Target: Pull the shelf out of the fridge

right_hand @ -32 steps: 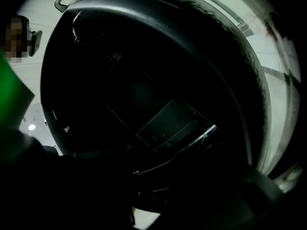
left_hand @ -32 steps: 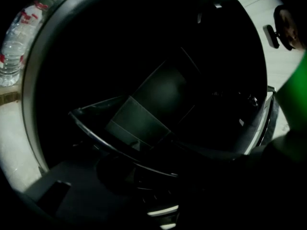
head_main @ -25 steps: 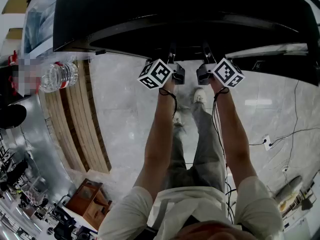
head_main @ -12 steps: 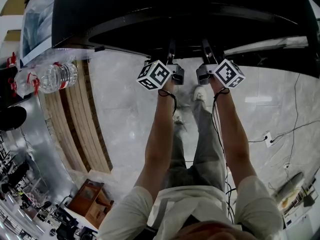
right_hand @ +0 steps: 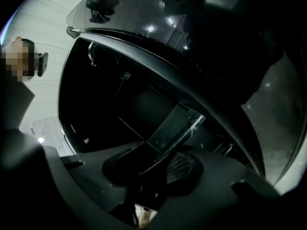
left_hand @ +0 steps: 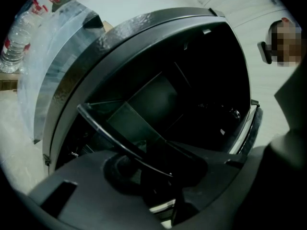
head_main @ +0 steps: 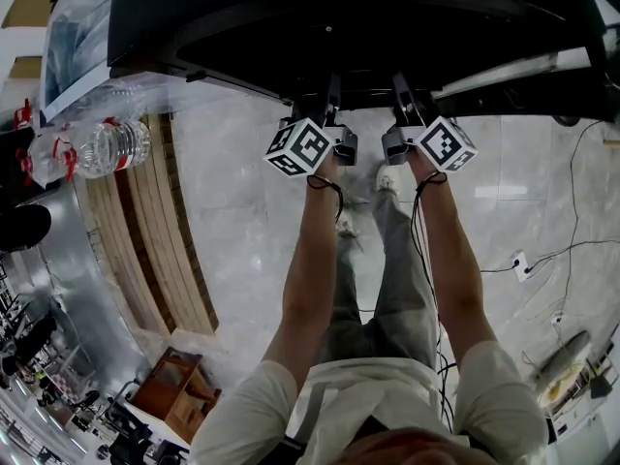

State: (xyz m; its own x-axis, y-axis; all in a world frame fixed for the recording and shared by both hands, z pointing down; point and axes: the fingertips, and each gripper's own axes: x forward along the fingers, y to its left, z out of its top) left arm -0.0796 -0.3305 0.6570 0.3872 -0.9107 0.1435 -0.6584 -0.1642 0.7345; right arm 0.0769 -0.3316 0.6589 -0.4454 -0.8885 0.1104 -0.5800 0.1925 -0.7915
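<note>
Okay, both arms are out toward 12 o'clock and I'm at the mouth of the fridge (head_main: 339, 17), which fills the top of the head view as one dark bulk. The left hand-held gripper (head_main: 332, 90) and the right hand-held gripper (head_main: 400, 90) sit side by side, tips reaching just under the fridge's front edge.

Checking the left gripper view: the shelf (left_hand: 136, 119), a glass panel with a dark front rail, runs straight down into the jaws, and they're pinched together on that rail. In the right gripper view it's the same story. A corner of the glass panel stands just above the jaws at 12 o'clock, and the jaws are closed onto the shelf's front edge. So I've got a two-handed clamp, one grip toward each side.

Progress, as I read it: the reach and the grasp are done. The pull itself looks barely started, because almost all of the glass lies back inside the dark cavity. What's left is a level draw toward 6 o'clock until the shelf clears the opening.

Off at 9 o'clock a water bottle (head_main: 111, 148) lies beside some wooden slats (head_main: 155, 250), well clear of my path.
</note>
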